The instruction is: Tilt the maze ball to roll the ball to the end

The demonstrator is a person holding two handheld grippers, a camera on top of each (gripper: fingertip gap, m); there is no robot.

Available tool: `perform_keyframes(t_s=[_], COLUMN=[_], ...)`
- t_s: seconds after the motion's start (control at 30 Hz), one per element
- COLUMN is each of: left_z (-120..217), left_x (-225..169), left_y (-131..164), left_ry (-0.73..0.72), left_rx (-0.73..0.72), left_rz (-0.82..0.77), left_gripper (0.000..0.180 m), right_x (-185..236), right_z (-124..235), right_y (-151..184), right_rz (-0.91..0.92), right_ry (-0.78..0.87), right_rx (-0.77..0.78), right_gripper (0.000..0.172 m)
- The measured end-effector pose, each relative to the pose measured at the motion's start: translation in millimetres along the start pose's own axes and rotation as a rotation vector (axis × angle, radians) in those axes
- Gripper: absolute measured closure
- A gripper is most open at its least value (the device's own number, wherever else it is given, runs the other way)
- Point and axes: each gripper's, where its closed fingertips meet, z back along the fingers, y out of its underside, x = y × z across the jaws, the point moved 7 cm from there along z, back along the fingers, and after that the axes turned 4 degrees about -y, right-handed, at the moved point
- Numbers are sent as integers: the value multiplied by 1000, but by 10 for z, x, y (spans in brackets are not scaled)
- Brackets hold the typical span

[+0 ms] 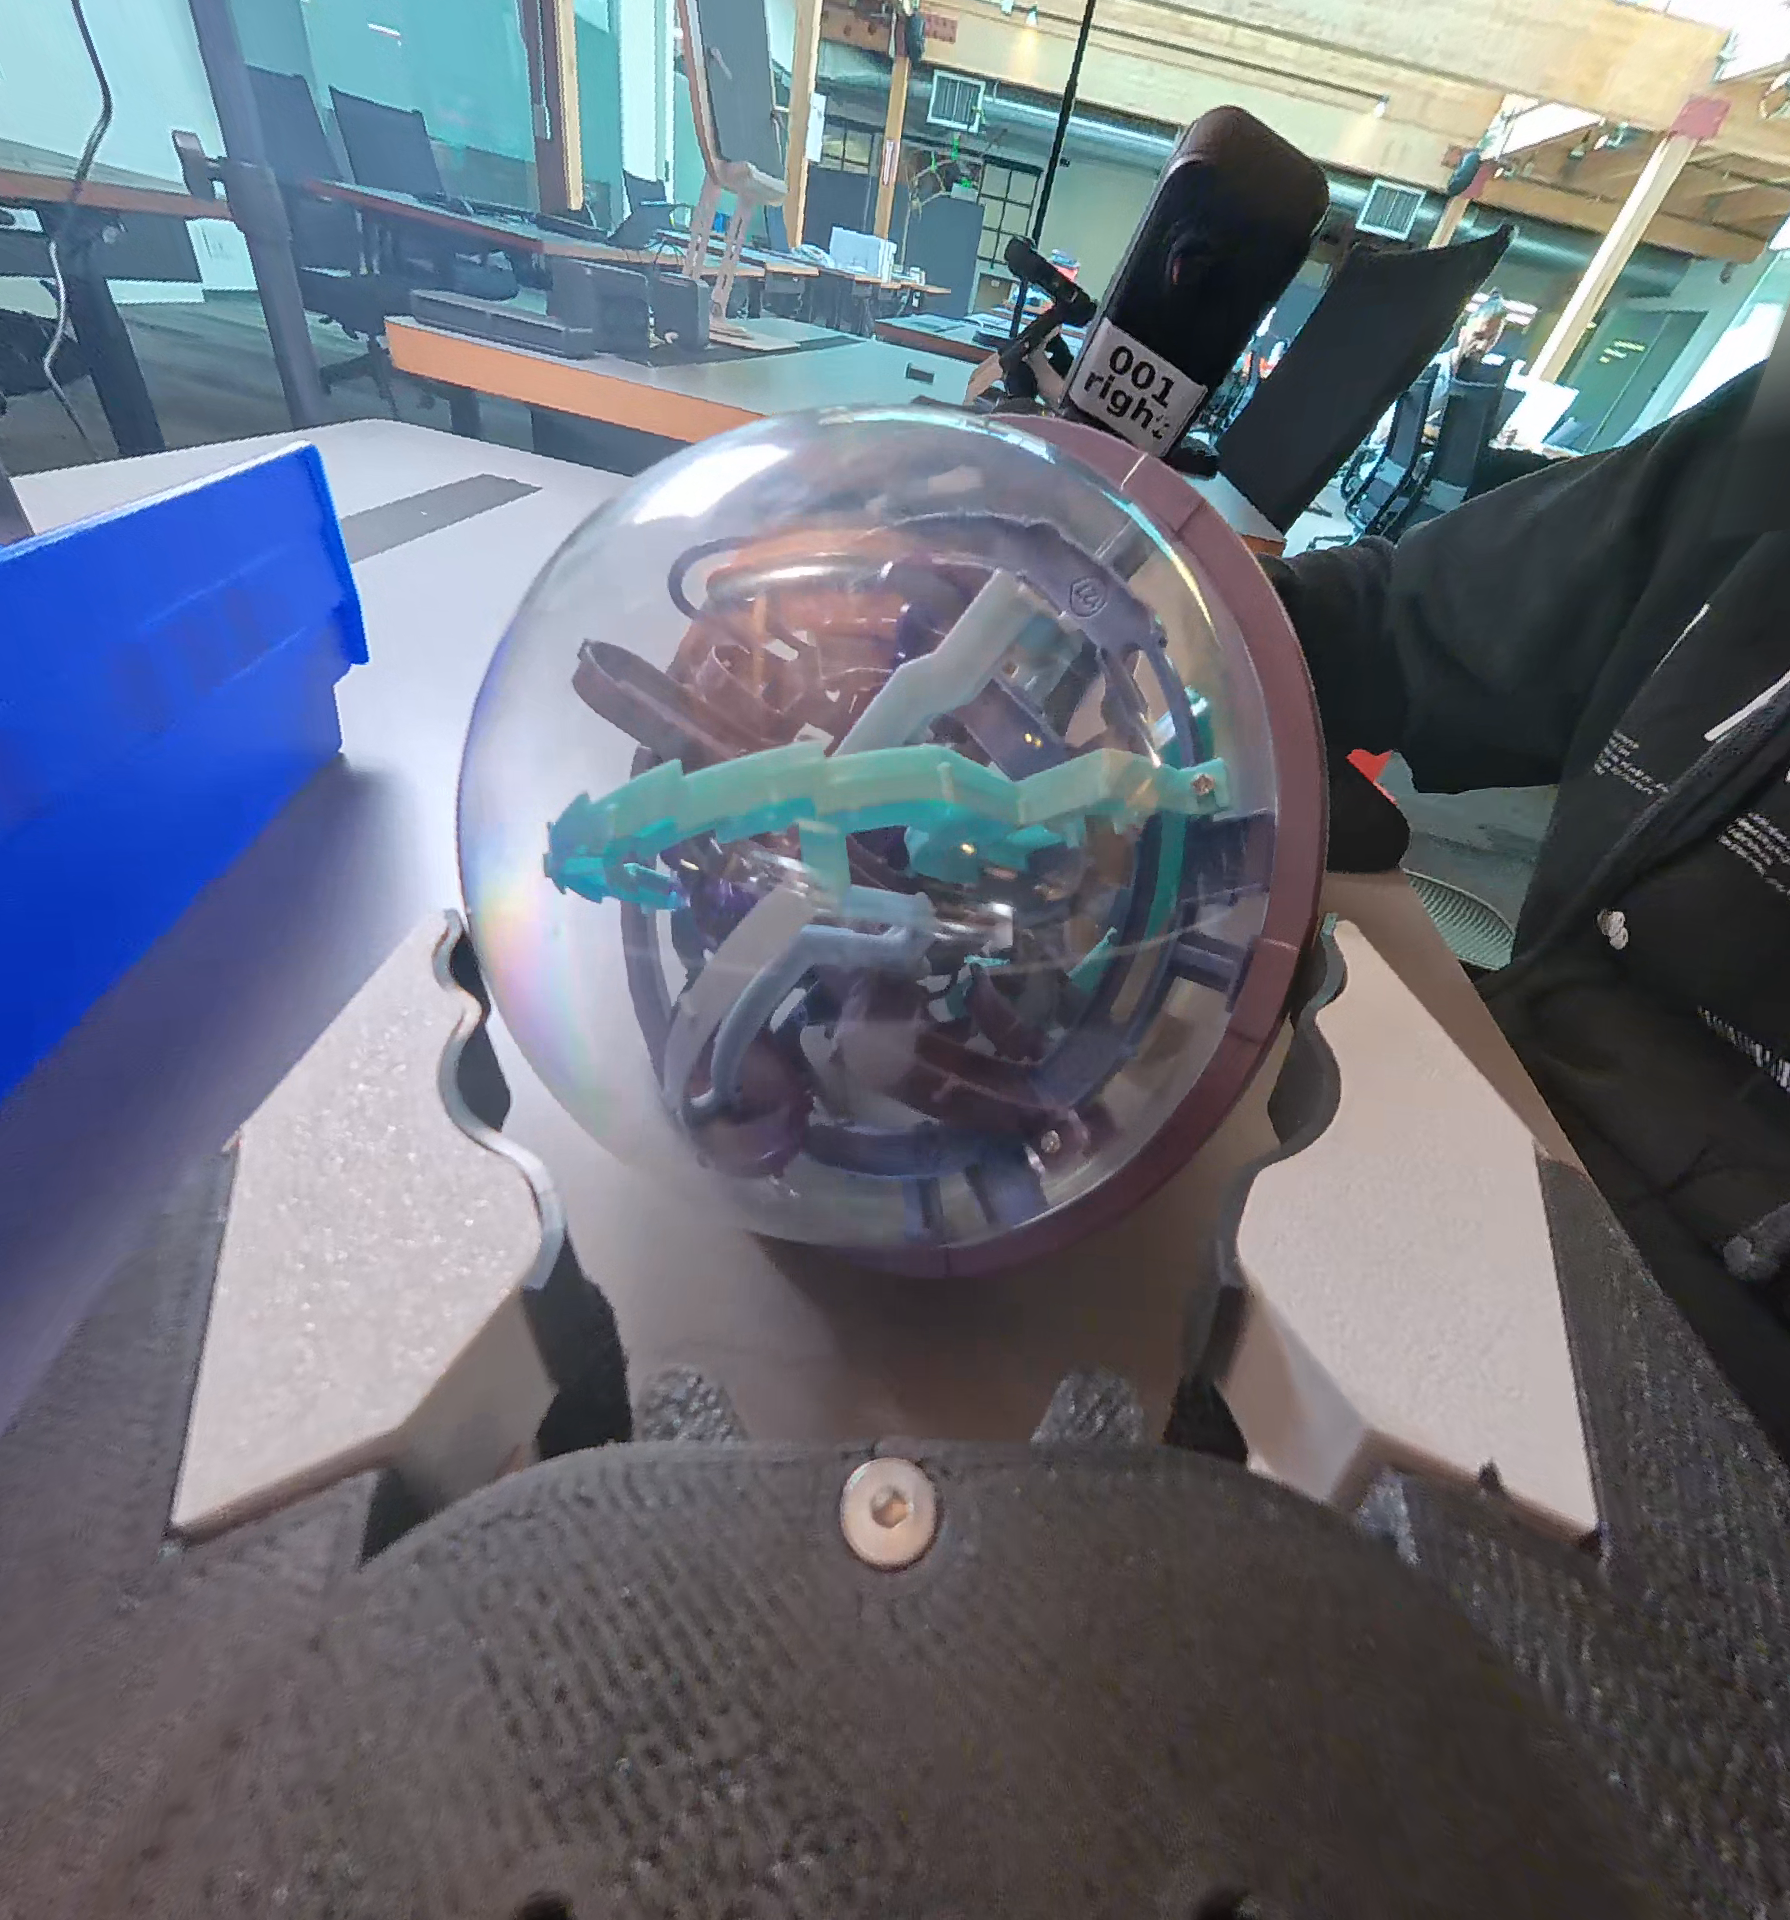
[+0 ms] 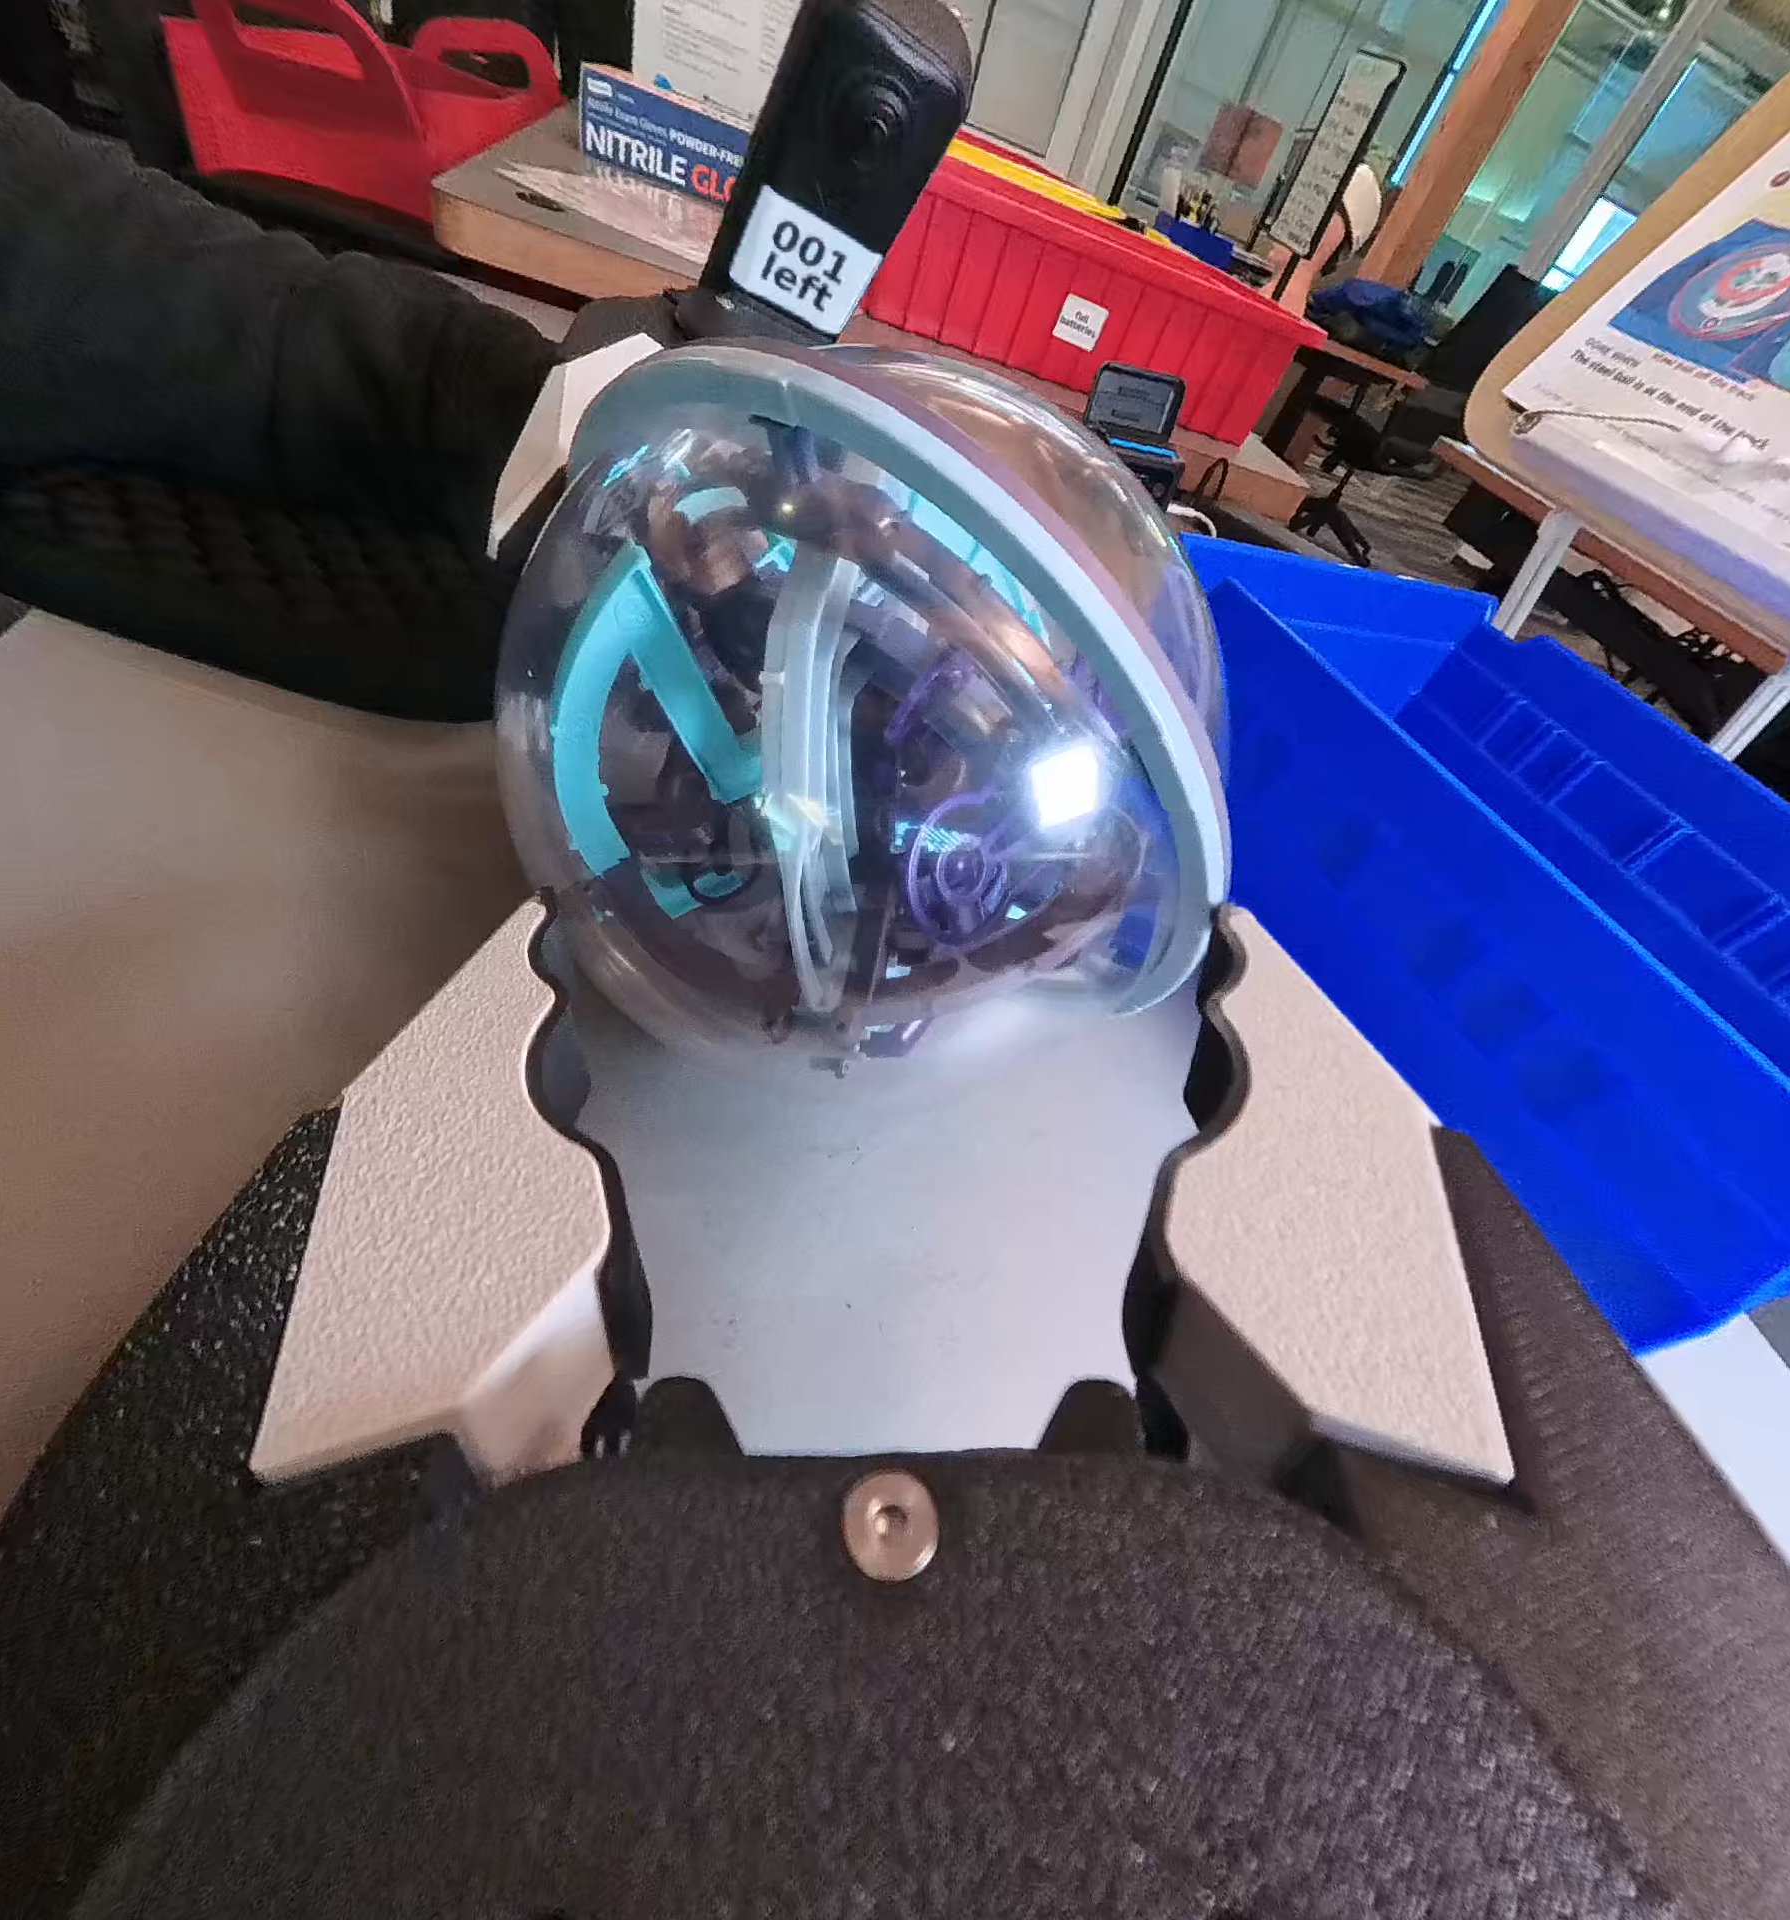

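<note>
The maze ball [image 1: 886, 831] is a clear sphere with teal, grey and purple tracks inside and a rim band, tilted. It sits between the fingers of my left gripper [image 1: 886, 935]. The left fingertips [image 1: 449, 935] lie against its two sides, so the left gripper is shut on it, low over the table [image 1: 247, 987]. In the right wrist view the maze ball [image 2: 849, 707] stands at the tips of my right gripper [image 2: 880, 925], whose jaws are spread and do not clamp it. The small steel ball inside cannot be made out. The two grippers face each other across the sphere.
A blue bin [image 1: 122, 748] stands close beside the ball; it also shows in the right wrist view [image 2: 1493, 883]. A person's dark sleeve [image 1: 1597, 727] is on the other side. A red bin [image 2: 1057, 270] and an instruction board [image 2: 1701, 364] stand farther back.
</note>
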Motion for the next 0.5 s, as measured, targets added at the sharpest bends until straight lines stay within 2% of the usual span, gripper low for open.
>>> perform_keyframes(t_s=[0.23,0.5], left_z=[17,146], left_x=[21,141], left_y=[19,36], left_ry=[5,-33], left_rx=[-7,-38], left_rz=[30,113], left_gripper=[34,54], right_x=[32,11], right_z=[15,67], right_y=[0,4], right_rz=[-3,-22], right_ry=[35,117], right_rx=[-25,-62], right_gripper=[57,68])
